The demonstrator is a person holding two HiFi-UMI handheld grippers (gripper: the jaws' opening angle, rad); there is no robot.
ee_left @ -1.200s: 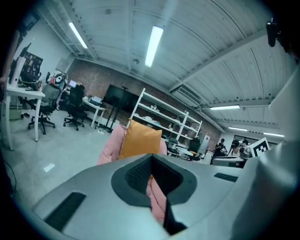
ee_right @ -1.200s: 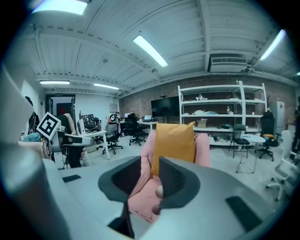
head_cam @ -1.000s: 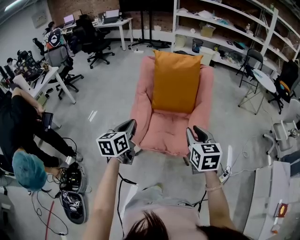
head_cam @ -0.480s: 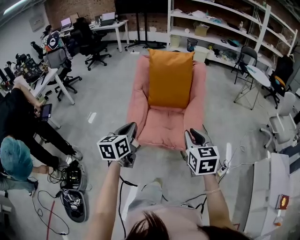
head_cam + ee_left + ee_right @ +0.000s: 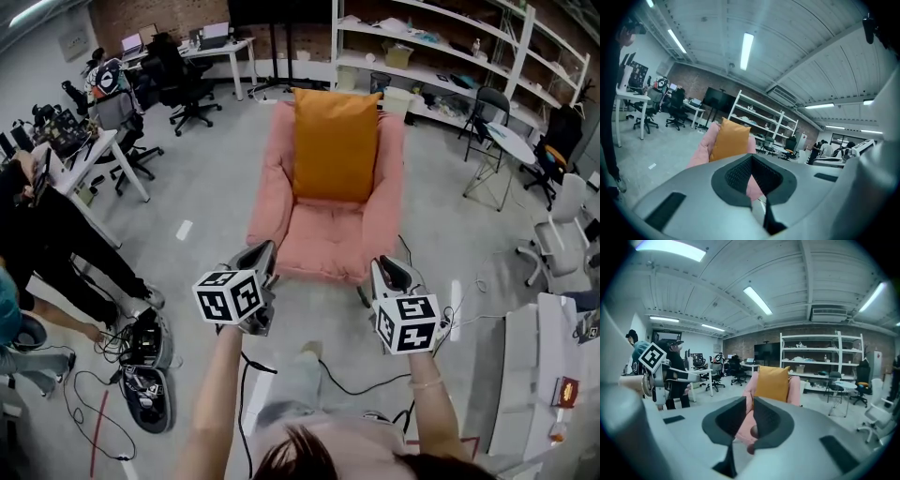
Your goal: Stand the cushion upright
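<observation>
**Cushion upright in the armchair, both grippers held clear of it**

The orange cushion [image 5: 336, 145] stands on end against the back of the pink armchair [image 5: 323, 251]. Its top corners rise just above the chair back, and its lower edge seems to sit on the seat, though from here I can't be sure of the contact. The chair's padded arms flank it on either side.

The person holds both grippers over the grey floor [image 5: 211, 187], in front of the seat's front edge and well apart from the cushion. The left gripper [image 5: 262, 249] has its jaws closed together with nothing between them. The right gripper [image 5: 393, 268] has just been closing its jaws; a narrow slit is left between the pads, and only the chair beyond shows through it, so it has hold of nothing. Both point toward the chair, tilted slightly down.

Black cables [image 5: 349, 382] trail across the floor near the person's feet. White shelving [image 5: 450, 47] lines the wall behind the chair, and another person [image 5: 47, 234] bends over at the left, beside a tabletop [image 5: 89, 159].
</observation>
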